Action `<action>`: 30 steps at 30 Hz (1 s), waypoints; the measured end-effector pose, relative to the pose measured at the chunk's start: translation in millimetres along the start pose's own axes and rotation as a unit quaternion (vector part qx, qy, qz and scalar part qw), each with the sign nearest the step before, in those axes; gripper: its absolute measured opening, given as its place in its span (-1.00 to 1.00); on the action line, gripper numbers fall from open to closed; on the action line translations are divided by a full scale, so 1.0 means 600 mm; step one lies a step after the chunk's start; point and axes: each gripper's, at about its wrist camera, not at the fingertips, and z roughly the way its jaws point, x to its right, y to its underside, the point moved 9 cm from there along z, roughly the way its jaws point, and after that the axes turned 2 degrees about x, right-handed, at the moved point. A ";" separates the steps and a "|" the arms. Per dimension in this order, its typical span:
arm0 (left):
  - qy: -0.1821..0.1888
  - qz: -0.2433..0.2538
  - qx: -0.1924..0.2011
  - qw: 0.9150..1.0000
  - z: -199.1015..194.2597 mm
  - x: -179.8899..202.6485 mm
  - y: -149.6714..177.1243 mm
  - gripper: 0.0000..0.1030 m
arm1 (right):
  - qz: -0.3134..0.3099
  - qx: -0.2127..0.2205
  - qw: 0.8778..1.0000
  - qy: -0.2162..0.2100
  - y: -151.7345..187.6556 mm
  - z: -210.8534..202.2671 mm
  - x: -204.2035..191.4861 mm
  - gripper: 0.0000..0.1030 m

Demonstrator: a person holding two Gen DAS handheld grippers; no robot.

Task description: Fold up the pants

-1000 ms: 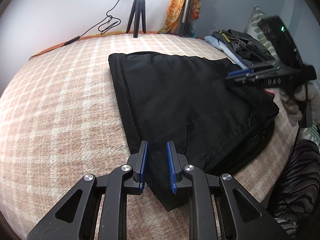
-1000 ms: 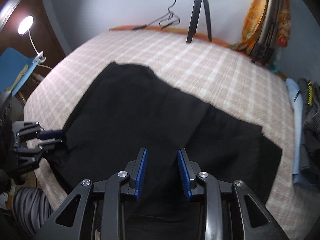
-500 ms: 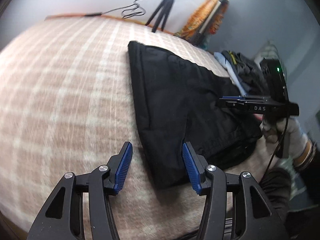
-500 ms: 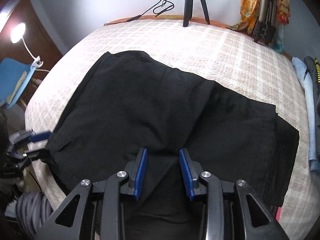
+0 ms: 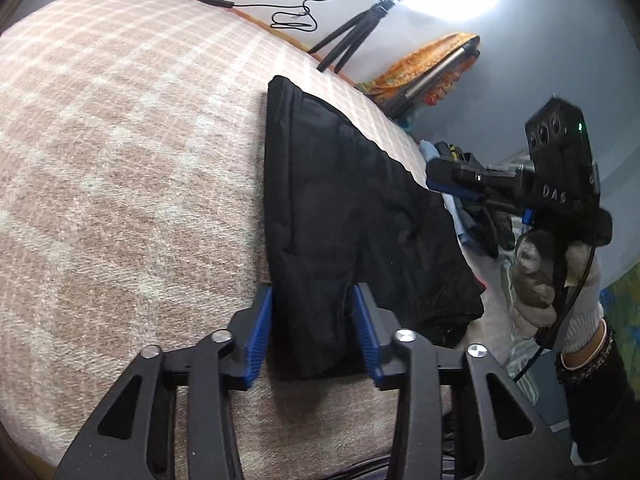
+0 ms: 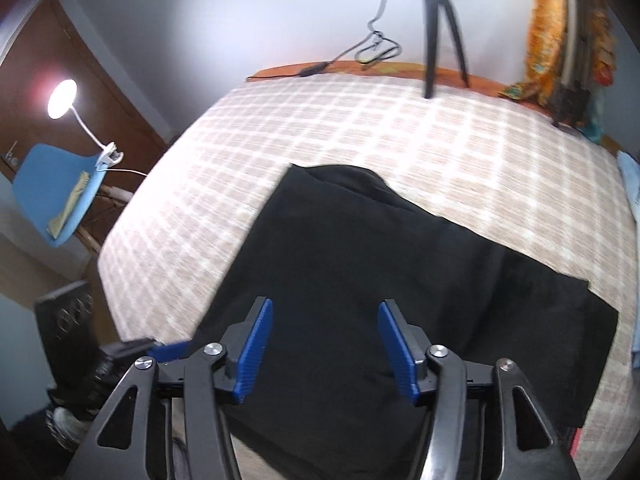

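Black pants (image 5: 352,200) lie folded flat on the checked bed cover (image 5: 120,160). My left gripper (image 5: 314,328) straddles their near corner. Its jaws are closing, the cloth lies flat between the blue pads (image 5: 262,328), and it does not look pinched. In the right wrist view the pants (image 6: 400,264) spread out under my right gripper (image 6: 326,340), which hovers above them. Its jaws are opening and nothing is between them. The left wrist view shows the right gripper (image 5: 436,176) over the pants' far edge, held by a gloved hand (image 5: 552,280).
A tripod (image 5: 352,36) and a cable stand at the bed's far edge by the wall. A pile of clothes (image 5: 476,216) lies beyond the pants. Off the bed's left side are a blue chair (image 6: 52,184) and a clip lamp (image 6: 62,94).
My left gripper rolled, spread its jaws, then narrowed them around the pants' corner. My right gripper lifted back from the cloth and its jaws widened.
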 end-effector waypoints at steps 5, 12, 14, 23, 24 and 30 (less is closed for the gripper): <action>0.011 0.022 0.018 1.000 -0.009 0.016 -0.004 -0.52 | -0.011 -0.021 1.000 -0.008 -0.032 0.033 -0.046 0.21; 0.008 0.064 0.027 0.998 -0.010 0.043 -0.011 -0.55 | -0.014 -0.061 0.998 0.011 -0.057 0.099 -0.079 0.21; 0.007 0.075 0.029 0.997 -0.011 0.050 -0.013 -0.55 | -0.018 -0.075 0.997 0.017 -0.061 0.117 -0.089 0.21; 0.004 0.108 0.029 0.994 -0.007 0.071 -0.014 -0.55 | -0.046 -0.131 0.988 0.062 -0.067 0.175 -0.124 0.19; 0.003 0.110 0.029 0.993 -0.006 0.073 -0.014 -0.55 | -0.052 -0.136 0.987 0.068 -0.066 0.178 -0.126 0.17; -0.012 0.125 0.029 0.992 -0.002 0.085 -0.013 -0.55 | -0.072 -0.148 0.981 0.102 -0.052 0.194 -0.121 -0.40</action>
